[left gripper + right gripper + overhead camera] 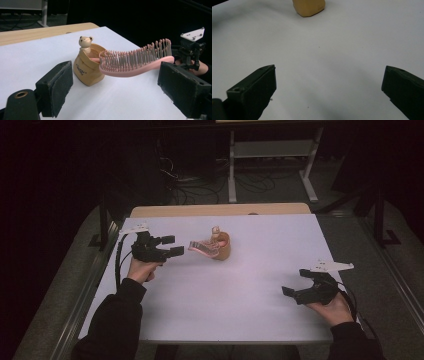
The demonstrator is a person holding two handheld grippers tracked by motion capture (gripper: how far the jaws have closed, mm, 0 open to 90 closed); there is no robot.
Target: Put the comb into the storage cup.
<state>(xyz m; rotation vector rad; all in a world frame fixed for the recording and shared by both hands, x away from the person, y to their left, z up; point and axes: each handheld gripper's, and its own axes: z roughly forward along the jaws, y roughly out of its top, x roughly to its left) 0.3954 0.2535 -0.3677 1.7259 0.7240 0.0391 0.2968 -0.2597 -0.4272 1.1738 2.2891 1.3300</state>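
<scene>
While both grippers rest low over the white bench, neither holds anything. Nearest the person, the right gripper sits at the right front of the bench with its jaws wide apart and only bare surface between them, well apart from the objects. Farther in, the left gripper points toward the middle of the bench, its jaws also apart and clamped on nothing; the brush lies ahead of them, just beyond the tips, not between the pads.

At the bench centre, 1 tan pouch-shaped holder stands upright, with a small bear figure at its rim. The pink hairbrush has its handle end inside the holder, while its bristled head projects out sideways toward the left gripper, bristles up.

Judged from this layout, the brush is seated in the holder and is free of both grippers. Either a placement is complete and only withdrawal is left, or a removal has not yet begun; the pictures do not settle which.

Dark lettering is printed on the holder's front face, but it is too small to read reliably.
</scene>
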